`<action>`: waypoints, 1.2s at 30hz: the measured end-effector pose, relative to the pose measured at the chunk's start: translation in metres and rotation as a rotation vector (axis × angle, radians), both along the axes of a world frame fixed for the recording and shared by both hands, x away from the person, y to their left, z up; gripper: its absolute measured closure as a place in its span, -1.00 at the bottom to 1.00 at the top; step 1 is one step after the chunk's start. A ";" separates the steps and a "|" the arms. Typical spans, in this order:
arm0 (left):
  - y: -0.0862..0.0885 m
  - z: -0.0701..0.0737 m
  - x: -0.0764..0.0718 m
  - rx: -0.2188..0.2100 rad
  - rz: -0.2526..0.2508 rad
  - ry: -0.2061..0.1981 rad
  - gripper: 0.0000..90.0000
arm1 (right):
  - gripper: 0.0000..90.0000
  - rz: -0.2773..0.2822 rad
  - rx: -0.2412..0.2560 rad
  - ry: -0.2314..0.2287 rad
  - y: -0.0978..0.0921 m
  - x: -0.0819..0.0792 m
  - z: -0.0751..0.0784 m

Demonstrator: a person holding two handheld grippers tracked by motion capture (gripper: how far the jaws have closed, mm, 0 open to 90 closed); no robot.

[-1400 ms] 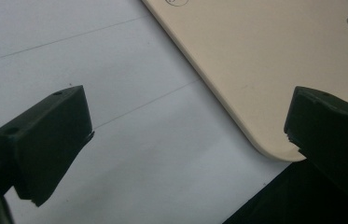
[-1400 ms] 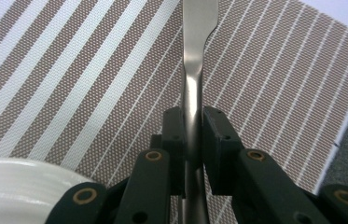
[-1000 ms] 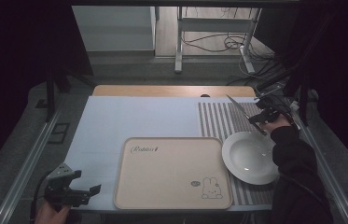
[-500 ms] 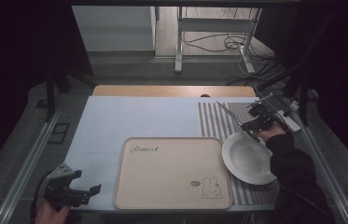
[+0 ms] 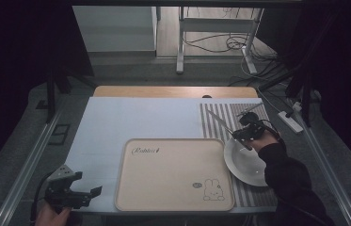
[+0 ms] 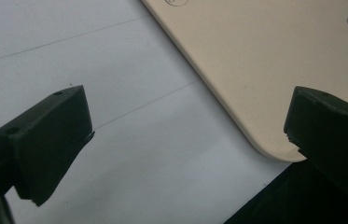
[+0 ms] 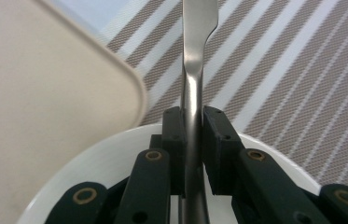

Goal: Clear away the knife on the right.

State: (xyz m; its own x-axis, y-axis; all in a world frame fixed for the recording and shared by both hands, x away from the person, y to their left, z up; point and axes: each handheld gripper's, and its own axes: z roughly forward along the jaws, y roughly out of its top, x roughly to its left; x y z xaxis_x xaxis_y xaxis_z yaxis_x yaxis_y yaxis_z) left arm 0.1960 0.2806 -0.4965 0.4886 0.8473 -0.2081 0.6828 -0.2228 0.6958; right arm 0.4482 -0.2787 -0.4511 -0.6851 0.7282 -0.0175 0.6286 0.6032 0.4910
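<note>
One knife (image 7: 198, 56) is clamped by its handle in the right gripper (image 5: 244, 133) over the plate (image 5: 243, 162), blade pointing away across the striped mat (image 7: 302, 70), while the left gripper (image 5: 72, 190) is held wide open, empty, near the tray (image 5: 173, 174).

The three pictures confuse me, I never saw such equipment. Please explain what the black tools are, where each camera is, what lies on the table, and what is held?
No robot here: a person holds a hand-operated gripper in each hand. The high view looks down on the table from above. Each of the other two cameras rides on one gripper and looks along its black jaws. On the table lie a beige tray with a rabbit drawing, a striped placemat and a white plate. The right gripper is shut on a metal knife, above the plate's rim. The left gripper is open and holds nothing, near the tray's corner.
</note>
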 end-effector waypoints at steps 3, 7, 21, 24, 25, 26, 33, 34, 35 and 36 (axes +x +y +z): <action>0.000 0.000 0.000 -0.001 0.000 0.000 -0.98 | 0.78 0.016 0.002 -0.002 0.006 -0.006 0.000; 0.000 0.000 0.000 -0.002 0.001 0.000 -0.98 | 0.78 0.031 0.007 -0.006 0.013 -0.013 0.001; 0.000 0.000 0.000 -0.004 0.001 0.000 -0.97 | 0.78 0.094 0.027 0.001 0.042 -0.043 0.003; 0.000 0.000 0.000 -0.003 0.000 0.000 -0.97 | 0.78 0.106 0.032 0.003 0.048 -0.050 0.003; 0.000 0.000 0.000 -0.003 0.000 0.000 -0.97 | 0.78 0.110 0.033 0.004 0.050 -0.052 0.004; 0.000 0.000 0.000 -0.003 0.000 0.000 -0.97 | 0.78 0.114 0.033 0.004 0.052 -0.055 0.004; 0.000 0.000 0.000 0.000 -0.002 0.000 -0.97 | 0.78 0.147 0.032 0.018 0.064 -0.070 -0.001; 0.000 0.000 0.000 0.001 -0.002 -0.001 -0.97 | 0.78 0.149 0.033 0.021 0.066 -0.072 -0.002; 0.000 0.000 0.000 0.003 -0.003 -0.001 -0.97 | 0.78 0.154 0.034 0.021 0.068 -0.075 -0.003; 0.000 0.000 0.000 0.005 -0.004 -0.001 -0.97 | 0.78 0.160 0.034 0.022 0.069 -0.077 -0.004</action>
State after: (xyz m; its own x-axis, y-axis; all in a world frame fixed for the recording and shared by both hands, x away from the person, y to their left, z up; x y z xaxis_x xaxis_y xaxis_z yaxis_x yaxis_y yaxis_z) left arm 0.1962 0.2802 -0.4965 0.4920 0.8465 -0.2036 0.6811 -0.2286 0.6956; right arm 0.3712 -0.2093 -0.4553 -0.7922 0.6100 0.0211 0.5367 0.6797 0.5000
